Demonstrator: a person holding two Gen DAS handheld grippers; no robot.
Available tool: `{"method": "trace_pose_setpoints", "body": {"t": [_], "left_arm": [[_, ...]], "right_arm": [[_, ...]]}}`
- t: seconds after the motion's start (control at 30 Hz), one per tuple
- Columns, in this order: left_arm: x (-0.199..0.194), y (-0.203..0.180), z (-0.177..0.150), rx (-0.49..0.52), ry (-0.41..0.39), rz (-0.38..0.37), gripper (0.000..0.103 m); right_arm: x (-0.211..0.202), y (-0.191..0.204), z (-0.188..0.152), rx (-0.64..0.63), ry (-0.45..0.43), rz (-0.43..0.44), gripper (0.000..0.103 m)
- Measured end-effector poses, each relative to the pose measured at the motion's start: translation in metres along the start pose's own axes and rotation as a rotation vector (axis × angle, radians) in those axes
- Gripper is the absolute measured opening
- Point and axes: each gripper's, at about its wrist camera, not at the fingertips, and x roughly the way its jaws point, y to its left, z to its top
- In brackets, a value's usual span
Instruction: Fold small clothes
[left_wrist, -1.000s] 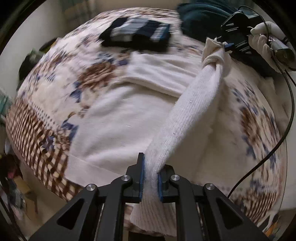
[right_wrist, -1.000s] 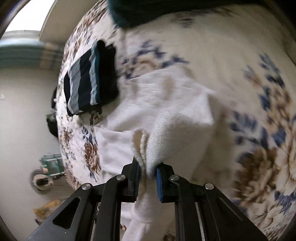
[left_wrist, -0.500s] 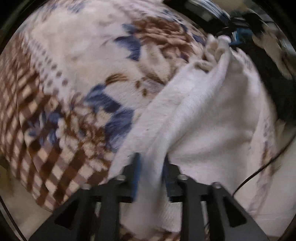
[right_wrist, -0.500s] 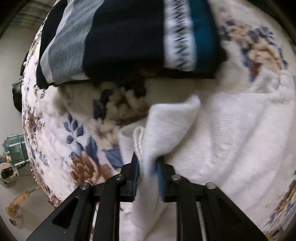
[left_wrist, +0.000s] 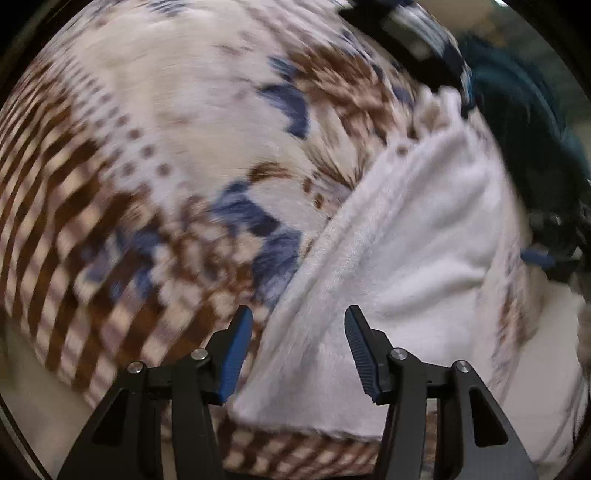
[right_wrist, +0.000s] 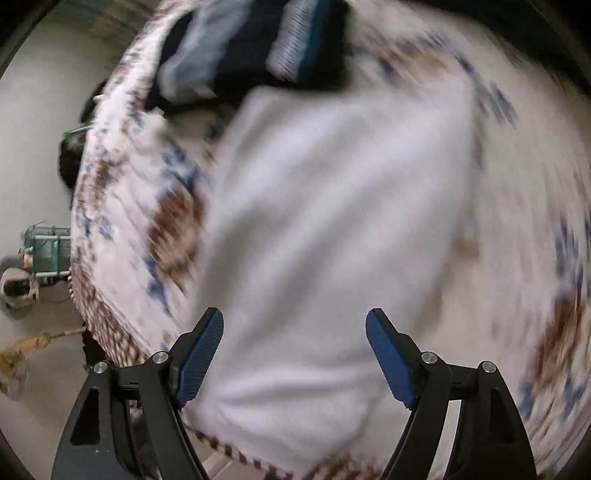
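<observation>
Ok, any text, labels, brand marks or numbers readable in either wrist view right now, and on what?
None readable.
White knit garment: no tag or print shows.
Striped dark folded garment: woven bands only, blurred, no letters.
Floral blanket: pattern only.
Both views are motion-blurred, so small print could be missed.

A lived-in home, most likely a bedroom, is showing here. A plush floral blanket (right_wrist: 517, 192) in cream, brown and blue is covering a bed-like surface, with a white knit garment (right_wrist: 332, 221) lying on it and a folded dark striped piece of clothing (right_wrist: 258, 48) sitting beyond. Household clutter (right_wrist: 33, 266) is resting on the pale floor (right_wrist: 33, 166) beside it.
</observation>
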Motion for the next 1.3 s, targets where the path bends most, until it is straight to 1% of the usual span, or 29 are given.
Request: {"method": "trace_pose_setpoints", "body": {"t": [0.03, 0.07, 0.13, 0.23, 0.33, 0.4, 0.43, 0.47, 0.5, 0.53, 0.6, 0.63, 0.73, 0.77, 0.8, 0.83, 0.87, 0.9, 0.93, 0.97, 1.0, 1.03, 1.07, 1.1, 1.13, 1.2, 1.23, 1.27, 1.3], "left_arm": [[0.010, -0.002, 0.001, 0.020, 0.010, 0.037, 0.030], [0.018, 0.000, 0.001, 0.018, 0.033, 0.047, 0.025], [0.031, 0.010, -0.001, -0.007, 0.073, 0.053, 0.029], [0.031, 0.016, -0.001, 0.010, 0.081, 0.040, 0.030], [0.024, 0.012, 0.003, 0.046, 0.112, 0.065, 0.029], [0.009, 0.000, 0.014, 0.080, 0.100, 0.077, 0.028], [-0.005, -0.010, 0.023, 0.099, 0.079, 0.068, 0.031], [-0.015, -0.018, 0.031, 0.117, 0.059, 0.067, 0.036], [-0.025, -0.028, 0.041, 0.137, 0.034, 0.066, 0.050], [-0.035, -0.041, 0.055, 0.155, -0.001, 0.041, 0.059], [-0.046, -0.067, 0.088, 0.163, -0.054, -0.030, 0.061], [-0.046, -0.086, 0.113, 0.164, -0.075, -0.088, 0.061], [-0.031, -0.124, 0.169, 0.189, -0.128, -0.139, 0.061], [-0.016, -0.140, 0.190, 0.201, -0.134, -0.133, 0.061], [0.000, -0.155, 0.214, 0.215, -0.132, -0.128, 0.061], [0.014, -0.159, 0.224, 0.227, -0.116, -0.142, 0.061], [0.037, -0.169, 0.244, 0.233, -0.082, -0.110, 0.061], [0.052, -0.171, 0.250, 0.241, -0.055, -0.089, 0.061], [0.078, -0.179, 0.266, 0.254, 0.002, -0.111, 0.061], [0.093, -0.183, 0.272, 0.256, 0.032, -0.092, 0.061], [0.103, -0.185, 0.274, 0.262, 0.052, -0.095, 0.058], [0.111, -0.190, 0.275, 0.280, 0.059, -0.146, 0.048], [0.111, -0.192, 0.274, 0.288, 0.058, -0.157, 0.037], [0.107, -0.193, 0.273, 0.293, 0.046, -0.201, 0.021], [0.101, -0.188, 0.272, 0.279, 0.032, -0.240, 0.020], [0.098, -0.167, 0.277, 0.186, 0.041, -0.333, 0.020], [0.099, -0.144, 0.277, 0.099, 0.051, -0.330, 0.020], [0.104, -0.129, 0.278, 0.057, 0.059, -0.313, 0.021], [0.109, -0.113, 0.279, -0.003, 0.077, -0.331, 0.022]], "right_arm": [[0.010, -0.010, -0.016, 0.031, 0.029, 0.003, 0.082], [0.025, -0.024, -0.036, 0.078, 0.070, 0.008, 0.082], [0.048, -0.039, -0.062, 0.126, 0.117, 0.008, 0.082], [0.093, -0.046, -0.110, 0.105, 0.215, -0.043, 0.081], [0.127, -0.049, -0.147, 0.087, 0.345, -0.114, 0.071], [0.124, -0.054, -0.156, 0.112, 0.343, -0.068, 0.071], [0.115, -0.057, -0.155, 0.124, 0.319, -0.047, 0.071], [0.098, -0.062, -0.149, 0.145, 0.265, -0.026, 0.071], [0.086, -0.067, -0.144, 0.159, 0.230, -0.014, 0.071], [0.071, -0.073, -0.136, 0.174, 0.186, 0.002, 0.071], [0.039, -0.086, -0.114, 0.200, 0.094, 0.022, 0.071], [0.027, -0.094, -0.103, 0.208, 0.059, 0.024, 0.071], [0.004, -0.110, -0.060, 0.224, -0.040, 0.039, 0.071], [-0.002, -0.116, -0.043, 0.227, -0.070, 0.031, 0.071], [-0.008, -0.121, -0.027, 0.232, -0.100, 0.032, 0.071], [-0.010, -0.128, -0.012, 0.238, -0.127, 0.038, 0.071], [-0.011, -0.133, 0.000, 0.245, -0.139, 0.044, 0.071], [-0.011, -0.137, 0.012, 0.251, -0.151, 0.060, 0.071], [-0.012, -0.141, 0.024, 0.255, -0.160, 0.072, 0.071], [-0.012, -0.144, 0.035, 0.260, -0.164, 0.072, 0.071], [-0.011, -0.148, 0.045, 0.264, -0.163, 0.073, 0.071], [-0.005, -0.152, 0.050, 0.269, -0.155, 0.082, 0.071], [0.006, -0.148, 0.049, 0.272, -0.150, 0.088, 0.071], [0.014, -0.152, 0.053, 0.276, -0.141, 0.092, 0.071], [0.020, -0.157, 0.055, 0.282, -0.129, 0.091, 0.071], [0.033, -0.158, 0.058, 0.301, -0.113, 0.105, 0.071], [0.035, -0.162, 0.059, 0.312, -0.106, 0.118, 0.071], [0.036, -0.167, 0.059, 0.320, -0.103, 0.129, 0.071], [0.036, -0.171, 0.061, 0.327, -0.100, 0.138, 0.071]]}}
